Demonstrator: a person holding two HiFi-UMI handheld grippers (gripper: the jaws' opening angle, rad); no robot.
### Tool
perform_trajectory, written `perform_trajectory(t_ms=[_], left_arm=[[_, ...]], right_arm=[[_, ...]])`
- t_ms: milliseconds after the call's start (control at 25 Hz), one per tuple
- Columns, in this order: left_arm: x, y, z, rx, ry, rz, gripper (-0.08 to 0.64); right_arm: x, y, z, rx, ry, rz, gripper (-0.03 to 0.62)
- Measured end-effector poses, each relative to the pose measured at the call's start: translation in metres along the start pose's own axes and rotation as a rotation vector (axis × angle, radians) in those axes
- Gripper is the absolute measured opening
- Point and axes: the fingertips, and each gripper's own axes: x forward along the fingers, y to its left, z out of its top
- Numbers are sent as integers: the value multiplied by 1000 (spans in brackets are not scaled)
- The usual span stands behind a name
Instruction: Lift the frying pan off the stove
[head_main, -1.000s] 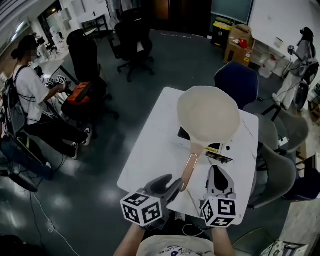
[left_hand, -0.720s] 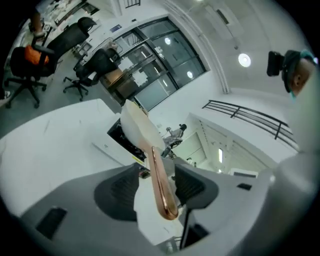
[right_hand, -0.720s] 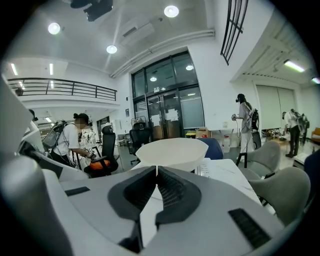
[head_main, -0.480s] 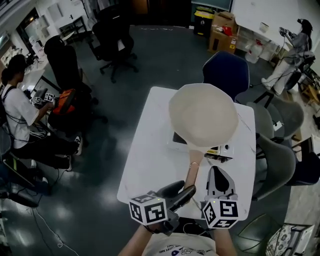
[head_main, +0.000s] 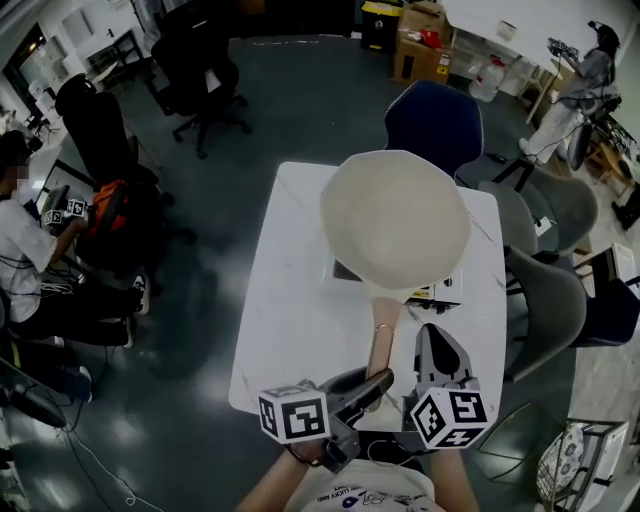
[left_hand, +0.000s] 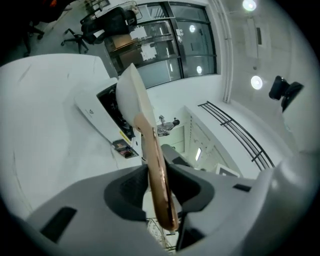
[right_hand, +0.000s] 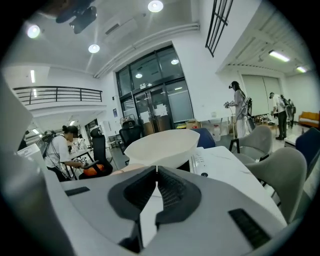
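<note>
Pan handle (left_hand: 156, 175) between closing fingers (left_hand: 125, 192)

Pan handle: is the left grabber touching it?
Touching. In the left gripper view the pan handle runs between the closing jaws of the left gripper, and both pads meet its sides with no gap showing.

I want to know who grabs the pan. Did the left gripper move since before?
Yes. The left gripper slid right along the table's near edge onto the pan handle, and its jaws are closing around it.
</note>
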Motion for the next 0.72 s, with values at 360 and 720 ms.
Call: perform_trajectory(t_ms=[360, 720], left_arm=[[-3, 6, -6, -57, 55, -16, 126], [-1, 9, -10, -55, 96, -25, 123]], right_arm=[[8, 2, -5, 278, 46, 106, 21], [21, 13, -6, 633, 84, 303, 23]])
